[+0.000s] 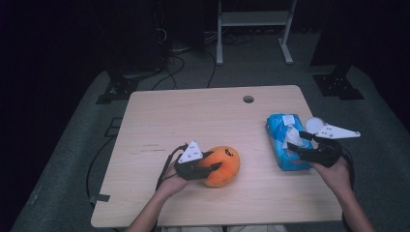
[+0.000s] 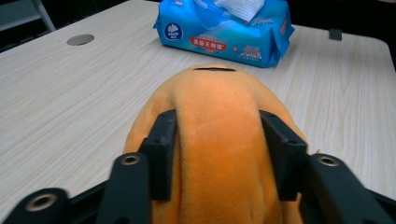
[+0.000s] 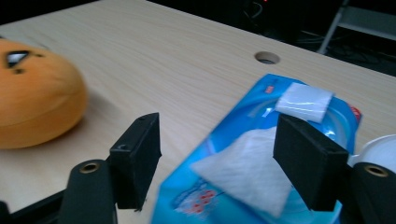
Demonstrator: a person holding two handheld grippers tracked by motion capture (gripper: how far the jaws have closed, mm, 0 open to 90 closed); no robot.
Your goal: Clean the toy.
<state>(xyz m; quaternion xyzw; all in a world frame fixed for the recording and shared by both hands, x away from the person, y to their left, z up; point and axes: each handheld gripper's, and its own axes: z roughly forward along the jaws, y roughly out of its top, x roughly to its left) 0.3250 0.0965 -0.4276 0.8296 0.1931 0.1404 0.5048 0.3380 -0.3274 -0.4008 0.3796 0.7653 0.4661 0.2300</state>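
An orange plush toy [image 1: 228, 163] with a small black face lies on the wooden table [image 1: 193, 116], front and centre. My left gripper [image 1: 211, 161] is shut on it from the left. In the left gripper view the pads [image 2: 161, 149] press into the plush's [image 2: 215, 98] sides. A blue pack of wet wipes [image 1: 279, 131] lies at the right, and a white wipe [image 3: 247, 170] sticks up from its opening. My right gripper [image 1: 300, 143] hovers over the pack, open. Its jaws stand wide on either side of the wipe in the right gripper view [image 3: 223, 156], without touching it.
A white round object [image 1: 314, 124] sits just behind the right gripper, beside the pack. A cable hole [image 1: 248, 99] is in the table near its far edge. Cables and metal stand legs [image 1: 251, 34] are on the floor beyond.
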